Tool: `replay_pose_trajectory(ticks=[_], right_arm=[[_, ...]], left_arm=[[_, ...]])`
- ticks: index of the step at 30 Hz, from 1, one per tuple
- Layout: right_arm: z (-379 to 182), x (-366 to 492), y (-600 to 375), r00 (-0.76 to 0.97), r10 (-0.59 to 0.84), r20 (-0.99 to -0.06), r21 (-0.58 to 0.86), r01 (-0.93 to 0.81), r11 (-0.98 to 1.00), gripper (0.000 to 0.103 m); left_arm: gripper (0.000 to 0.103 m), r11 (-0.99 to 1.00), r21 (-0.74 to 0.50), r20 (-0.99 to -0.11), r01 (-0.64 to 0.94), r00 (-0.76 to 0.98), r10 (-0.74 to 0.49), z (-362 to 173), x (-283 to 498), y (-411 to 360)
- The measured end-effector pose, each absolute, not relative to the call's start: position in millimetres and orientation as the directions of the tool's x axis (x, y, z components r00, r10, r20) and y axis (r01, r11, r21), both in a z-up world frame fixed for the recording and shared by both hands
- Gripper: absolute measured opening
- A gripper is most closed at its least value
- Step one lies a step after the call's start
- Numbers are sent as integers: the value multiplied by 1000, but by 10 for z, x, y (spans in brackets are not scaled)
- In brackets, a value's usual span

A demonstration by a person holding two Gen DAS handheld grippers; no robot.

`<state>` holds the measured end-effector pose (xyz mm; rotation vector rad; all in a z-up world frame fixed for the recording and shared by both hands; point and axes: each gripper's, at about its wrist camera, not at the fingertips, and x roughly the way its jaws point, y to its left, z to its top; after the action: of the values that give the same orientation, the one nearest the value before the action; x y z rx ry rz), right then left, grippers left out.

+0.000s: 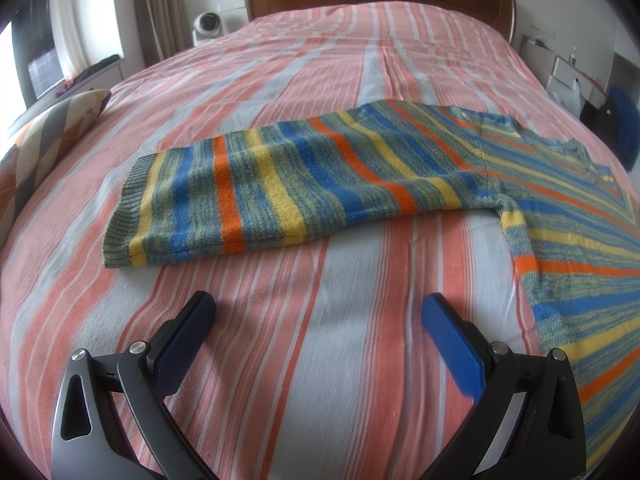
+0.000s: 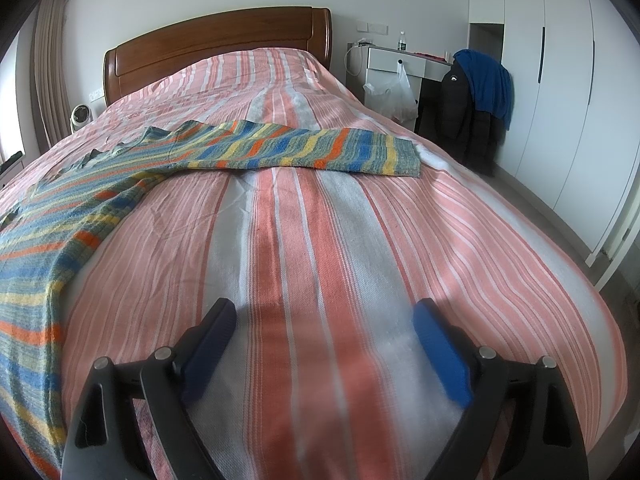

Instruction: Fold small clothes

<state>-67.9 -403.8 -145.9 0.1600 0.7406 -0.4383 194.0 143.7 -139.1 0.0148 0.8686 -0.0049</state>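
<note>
On the striped bed (image 1: 304,360) the knitted sweater (image 1: 280,184) lies spread, sleeves outstretched, while the left tool (image 1: 318,312) and right tool (image 2: 324,316) hover apart and empty, so a shallow pinch might snag the bedcover too.

A home bedroom: wooden-headboard bed (image 2: 216,52) (striped cover), white wardrobe (image 2: 560,80), bedside cabinet (image 2: 396,60).

A: Look at that sweater (image 1: 304,184) — chunky knit, ribbed at the cuff, woolly and matt.

B: And the bedspread (image 1: 328,360) beneath it is coarse woven cloth, no shine.

A: Headboard (image 2: 216,46)? Polished wood, glossy.

B: Both tongs, left (image 1: 318,316) and right (image 2: 324,320), have matt black plastic arms, bright metal pins, and textured blue pads (image 1: 452,344).
</note>
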Motion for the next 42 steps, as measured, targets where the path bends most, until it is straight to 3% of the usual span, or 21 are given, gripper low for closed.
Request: replay_pose_trajectory(ticks=[42], right_arm=[[-1448,-646,-4049,647,-346,-680,-33,443,896,93]], left_arm=[[103,1000,12,-764,10,646,3,-1399,1948,1434]])
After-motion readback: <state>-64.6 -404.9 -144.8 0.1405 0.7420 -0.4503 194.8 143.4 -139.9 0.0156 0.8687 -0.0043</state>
